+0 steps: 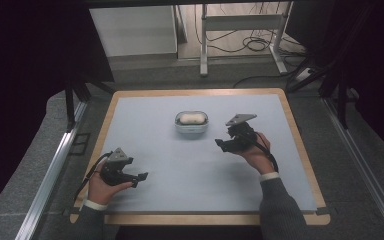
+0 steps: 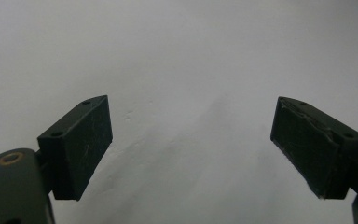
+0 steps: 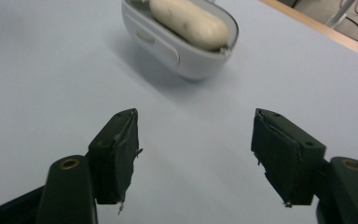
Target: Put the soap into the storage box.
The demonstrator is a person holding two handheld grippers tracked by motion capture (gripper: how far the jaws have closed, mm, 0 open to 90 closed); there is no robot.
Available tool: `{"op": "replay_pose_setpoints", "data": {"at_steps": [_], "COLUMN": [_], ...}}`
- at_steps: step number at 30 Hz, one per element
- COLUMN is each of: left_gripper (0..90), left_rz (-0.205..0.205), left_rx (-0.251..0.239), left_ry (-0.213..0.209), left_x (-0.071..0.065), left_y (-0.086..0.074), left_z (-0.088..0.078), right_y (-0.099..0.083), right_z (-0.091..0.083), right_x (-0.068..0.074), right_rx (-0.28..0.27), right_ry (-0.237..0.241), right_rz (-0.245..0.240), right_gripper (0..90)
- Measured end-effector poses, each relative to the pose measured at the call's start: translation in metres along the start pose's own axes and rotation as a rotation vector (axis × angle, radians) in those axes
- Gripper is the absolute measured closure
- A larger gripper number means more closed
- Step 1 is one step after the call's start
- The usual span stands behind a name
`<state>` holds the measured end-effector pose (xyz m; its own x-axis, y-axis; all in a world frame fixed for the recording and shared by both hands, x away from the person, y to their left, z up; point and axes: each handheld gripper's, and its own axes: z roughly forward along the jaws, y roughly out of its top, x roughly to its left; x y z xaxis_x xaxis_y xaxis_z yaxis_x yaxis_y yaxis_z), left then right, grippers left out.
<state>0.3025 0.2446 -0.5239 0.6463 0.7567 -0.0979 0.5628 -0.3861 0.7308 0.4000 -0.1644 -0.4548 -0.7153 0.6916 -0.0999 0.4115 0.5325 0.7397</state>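
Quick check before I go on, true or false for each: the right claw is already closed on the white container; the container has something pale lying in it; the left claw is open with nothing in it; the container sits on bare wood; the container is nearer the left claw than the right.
1. The right claw is closed on the white container. False: its jaws stand apart, short of the container, nothing between them.
2. A pale oblong item lies in the container. True.
3. The left claw is open and empty. True.
4. The container sits on bare wood. False: it rests on the light blue mat.
5. The container is nearer the left claw. False: the right claw is closer.
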Motion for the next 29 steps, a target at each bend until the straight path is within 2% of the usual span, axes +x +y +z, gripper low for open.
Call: {"op": "replay_pose_setpoints", "data": {"at_steps": [1, 6, 12, 15, 19, 23, 29], "left_gripper": [13.2, 13.2, 13.2, 13.2, 13.3, 13.3, 13.3], "left_rz": [-0.001, -0.001, 0.001, 0.001, 0.006, 0.014, 0.012], "left_rx": [0.000, 0.000, 0.004, 0.003, 0.001, 0.001, 0.005], "left_ry": [-0.001, 0.002, 0.004, 0.004, 0.003, 0.005, 0.004], "left_x": [0.000, 0.000, 0.000, -0.001, -0.002, -0.002, -0.003], "left_y": [0.000, 0.000, 0.000, 0.000, 0.001, 0.001, 0.001], "left_z": [0.000, 0.000, 0.001, 0.002, 0.002, 0.002, 0.004], "right_y": [0.000, -0.031, -0.058, -0.061, -0.066, -0.072, -0.072], "right_z": [0.000, -0.019, -0.030, -0.035, -0.035, -0.033, -0.035], "right_x": [0.000, 0.000, -0.003, -0.007, -0.009, -0.013, -0.014], "right_rx": [0.000, -0.046, -0.018, -0.037, -0.048, -0.026, -0.028], "right_ry": [0.000, -0.008, -0.060, -0.070, -0.090, -0.104, -0.107], "right_rz": [0.000, 0.054, 0.060, 0.086, 0.089, 0.091, 0.097], "right_gripper": [30.9, 29.8, 28.3, 28.3, 28.3, 27.8, 27.3]}}
